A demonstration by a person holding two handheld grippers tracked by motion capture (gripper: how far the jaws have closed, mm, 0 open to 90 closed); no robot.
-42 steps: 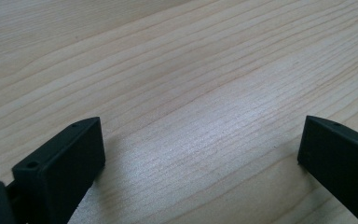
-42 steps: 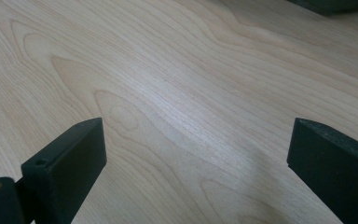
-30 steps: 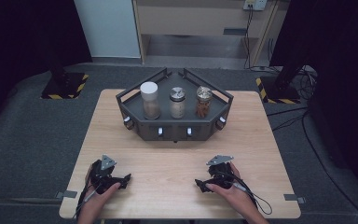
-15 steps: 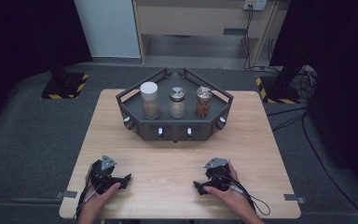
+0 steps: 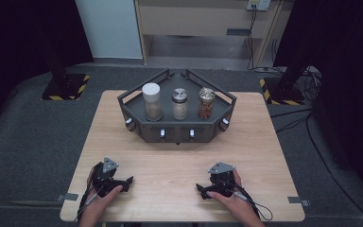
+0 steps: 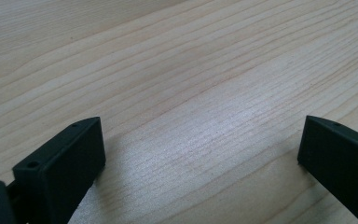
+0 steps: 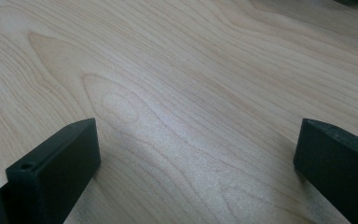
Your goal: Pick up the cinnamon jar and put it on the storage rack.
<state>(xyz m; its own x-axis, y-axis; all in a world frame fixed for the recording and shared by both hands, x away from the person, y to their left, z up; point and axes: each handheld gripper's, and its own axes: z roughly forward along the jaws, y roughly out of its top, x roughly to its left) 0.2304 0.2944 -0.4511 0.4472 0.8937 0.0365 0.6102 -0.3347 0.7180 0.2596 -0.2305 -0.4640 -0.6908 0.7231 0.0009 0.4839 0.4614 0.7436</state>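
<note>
Three jars stand in a row in the dark angular rack [image 5: 177,132] at the far middle of the worktop [image 5: 179,170]: a white-lidded jar [image 5: 151,101] at the left, a metal-capped jar [image 5: 180,104] in the centre and a jar of brown sticks [image 5: 207,103] at the right, close beside one another but apart. All three are well apart from both grippers, which rest low on the near edge of the worktop.

The left gripper [image 5: 123,182] is released, its jaws spread wide over bare wood [image 6: 191,116]. The right gripper [image 5: 205,189] is likewise released; its jaws have just been opening, with nothing between them [image 7: 191,130].

Likely hazards, as judged from this layout:
- The jars are tall and narrow, so a jaw striking one near its lid could tip it against its neighbour.
- The tight spacing leaves little room for spread jaws; entering at a slant could nudge the next jar.
- The raised rail of the rack stands between grippers and jars, so a low approach could snag on it.
- Glass sides may slip in a loose hold.
- The trailing cable [image 5: 260,210] may drag.
</note>
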